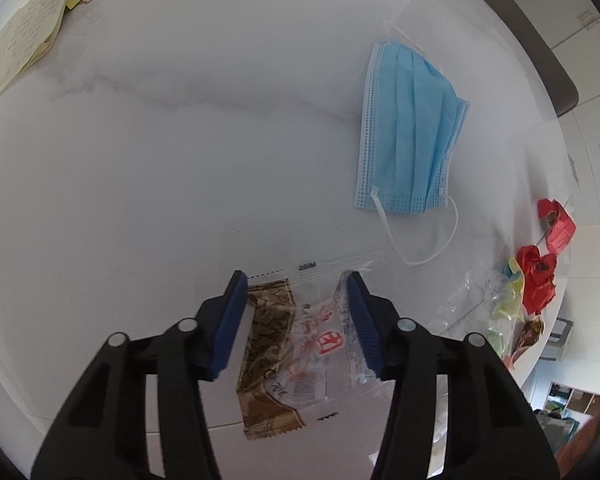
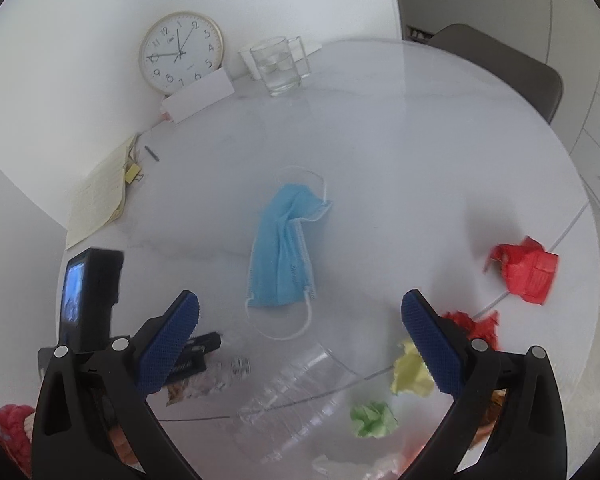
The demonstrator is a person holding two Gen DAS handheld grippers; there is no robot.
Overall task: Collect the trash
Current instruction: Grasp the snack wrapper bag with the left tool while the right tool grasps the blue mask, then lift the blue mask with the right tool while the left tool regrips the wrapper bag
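A snack wrapper [image 1: 296, 340], part brown and part clear with red print, lies on the white table [image 1: 180, 160]. My left gripper [image 1: 296, 280] points down over it, both blue pads against its sides, and its right edge is crumpled up along the right pad. My right gripper [image 2: 300, 300] hangs open above the table, with nothing between its fingers. Beyond its tips lies a blue face mask [image 2: 284, 256] [image 1: 408, 128]. Under it lie a crushed clear bottle [image 2: 296, 388], a yellow paper ball [image 2: 412, 372], a green one [image 2: 374, 420] and red crumpled wrappers [image 2: 524, 268].
A wall clock [image 2: 180, 52], a white box [image 2: 200, 94] and drinking glasses [image 2: 278, 64] stand at the table's far edge. A yellowish notepad [image 2: 96, 196] and a pen [image 2: 152, 153] lie at the left. A grey chair [image 2: 512, 68] stands behind the table.
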